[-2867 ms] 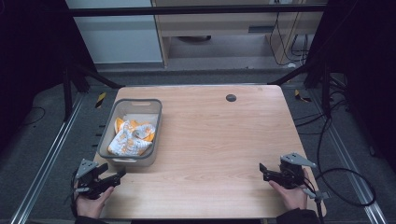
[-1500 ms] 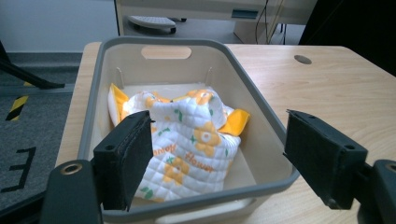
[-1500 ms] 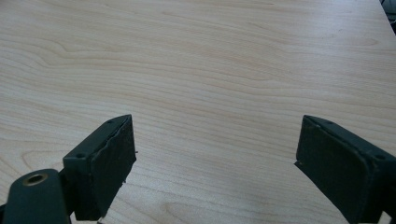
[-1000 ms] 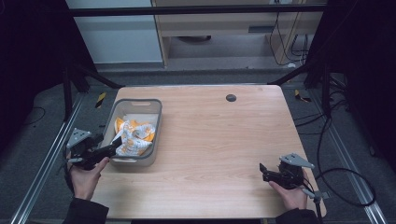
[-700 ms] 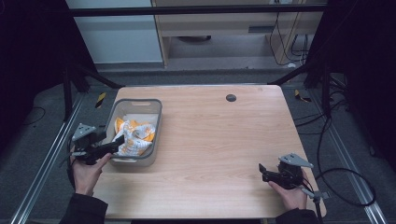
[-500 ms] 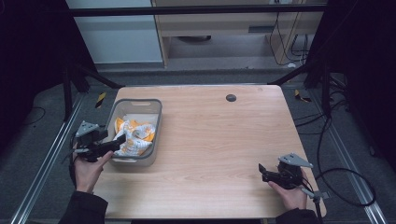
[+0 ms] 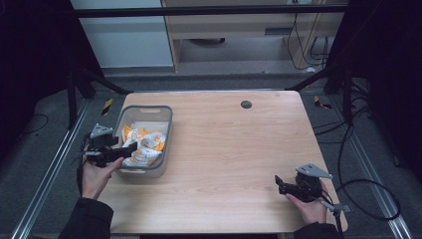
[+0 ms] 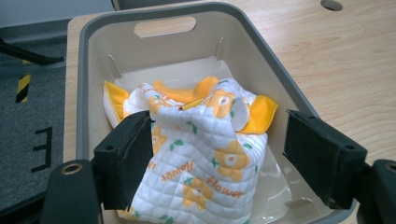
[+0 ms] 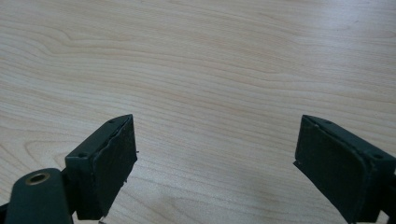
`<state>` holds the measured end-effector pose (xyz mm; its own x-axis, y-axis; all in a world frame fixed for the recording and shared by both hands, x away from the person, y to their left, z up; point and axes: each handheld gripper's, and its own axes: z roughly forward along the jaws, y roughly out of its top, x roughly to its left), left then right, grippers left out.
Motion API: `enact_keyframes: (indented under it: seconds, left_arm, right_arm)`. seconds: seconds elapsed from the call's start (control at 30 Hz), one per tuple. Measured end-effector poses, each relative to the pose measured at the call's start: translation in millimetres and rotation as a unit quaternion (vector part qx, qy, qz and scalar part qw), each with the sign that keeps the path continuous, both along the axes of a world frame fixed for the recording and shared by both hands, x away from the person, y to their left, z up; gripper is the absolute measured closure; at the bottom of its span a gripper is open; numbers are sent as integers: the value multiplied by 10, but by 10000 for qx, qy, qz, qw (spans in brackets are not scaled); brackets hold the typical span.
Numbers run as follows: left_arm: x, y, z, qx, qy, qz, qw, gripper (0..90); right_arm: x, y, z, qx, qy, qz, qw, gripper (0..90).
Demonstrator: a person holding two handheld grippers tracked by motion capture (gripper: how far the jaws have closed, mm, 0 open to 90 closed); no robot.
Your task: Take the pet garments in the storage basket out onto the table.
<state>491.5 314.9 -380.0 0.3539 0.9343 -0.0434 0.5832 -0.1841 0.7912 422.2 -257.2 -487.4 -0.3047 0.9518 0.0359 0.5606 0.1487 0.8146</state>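
Left gripper (image 7: 121,151) reaches into the grey bin (image 7: 166,113) at left of the high view

Right gripper (image 7: 280,183) sits lower right over bare table (image 7: 239,149). Left gripper view: jaws spread around the flowered quilted cloth (image 8: 201,163) at centre, one pad touching it. Right gripper view: jaws spread wide above the wood

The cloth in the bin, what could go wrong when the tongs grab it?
The left tongs are open around the cloth, so they might pinch only a fold and drop it. The cloth lies bunched in the bin, so lifting could snag and tip or drag the bin.
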Motion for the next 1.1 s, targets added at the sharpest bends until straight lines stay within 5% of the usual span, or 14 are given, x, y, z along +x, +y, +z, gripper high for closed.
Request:
enact_keyframes:
  seconds: [1.1]
  left_arm:
    - [355,-125,-87,433,783,-235,9957,304]
  right_arm:
    - [17,6,-16,-29,77,82,9999,130]
